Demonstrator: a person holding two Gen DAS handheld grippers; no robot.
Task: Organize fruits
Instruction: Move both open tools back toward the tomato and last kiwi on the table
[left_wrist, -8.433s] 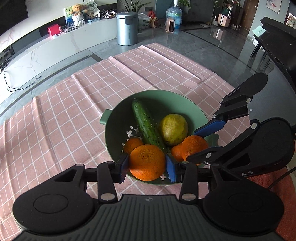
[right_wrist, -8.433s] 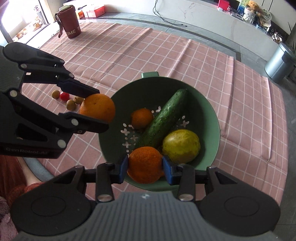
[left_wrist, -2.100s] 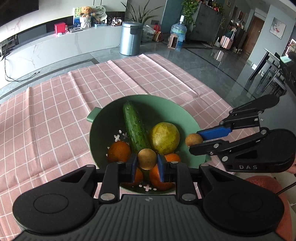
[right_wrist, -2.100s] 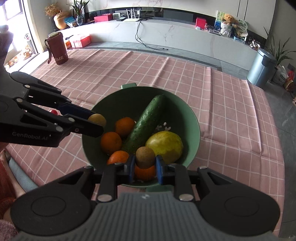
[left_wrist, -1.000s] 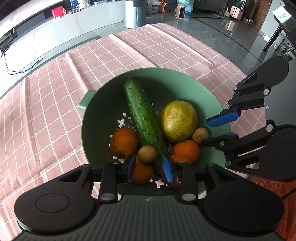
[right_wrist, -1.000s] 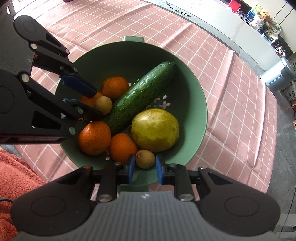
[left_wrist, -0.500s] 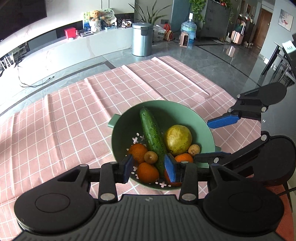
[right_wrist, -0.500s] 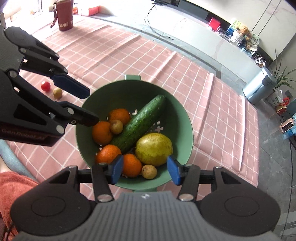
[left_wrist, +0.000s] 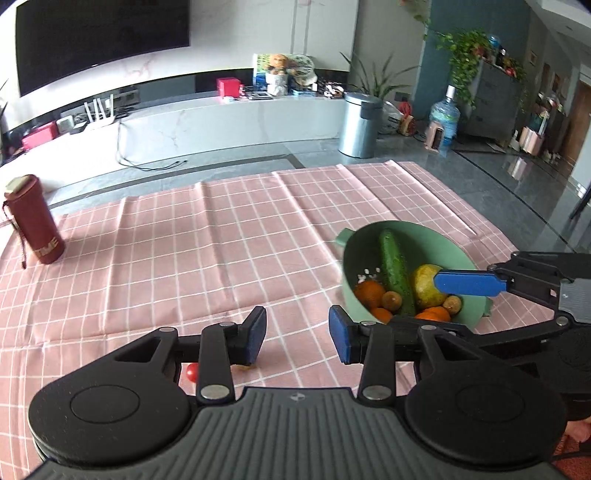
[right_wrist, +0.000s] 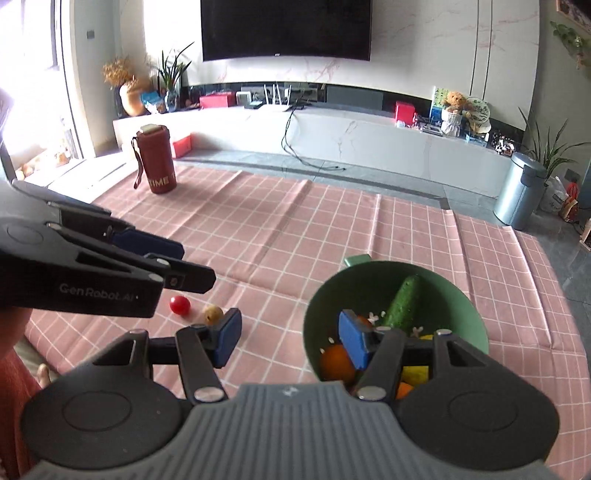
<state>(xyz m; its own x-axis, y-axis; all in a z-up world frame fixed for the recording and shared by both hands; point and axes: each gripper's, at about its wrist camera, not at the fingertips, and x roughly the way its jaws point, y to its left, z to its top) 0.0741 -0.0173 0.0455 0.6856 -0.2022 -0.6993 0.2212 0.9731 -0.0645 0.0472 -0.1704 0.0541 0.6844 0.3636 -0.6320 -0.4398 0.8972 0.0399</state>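
Pink checked cloth (left_wrist: 221, 236) | left gripper (left_wrist: 297, 334) and opening right gripper (right_wrist: 290, 336) both empty | green bowl (right_wrist: 476, 325) lower right holds most fruit | step: fetch cherry tomato (right_wrist: 180, 305) and small brown fruit (right_wrist: 213, 314), lower left | next: descend, straddle one

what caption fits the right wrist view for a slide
Right tongs opening, empty, above the pink checked cloth; a cherry tomato and a small tan fruit lie outside the green bowl.
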